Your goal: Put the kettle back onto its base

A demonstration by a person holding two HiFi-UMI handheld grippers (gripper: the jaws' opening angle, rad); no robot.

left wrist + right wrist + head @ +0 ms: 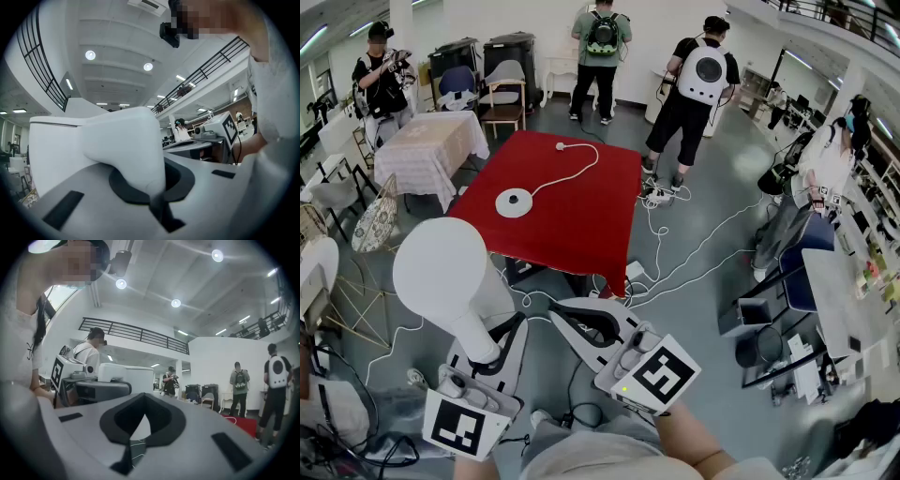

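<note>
The white kettle hangs low at the left of the head view, over the floor and short of the red table. My left gripper is shut on its handle, which fills the notch between the jaws in the left gripper view. The round white base lies on the table's left part, and its cord runs to the far edge. My right gripper hovers beside the kettle, jaws together with nothing between them. Its view shows the kettle to the left.
White cables trail over the floor by the table's right side. Two people with backpacks stand beyond the table. A cloth-covered table and chairs stand at the left, with desks and another person at the right.
</note>
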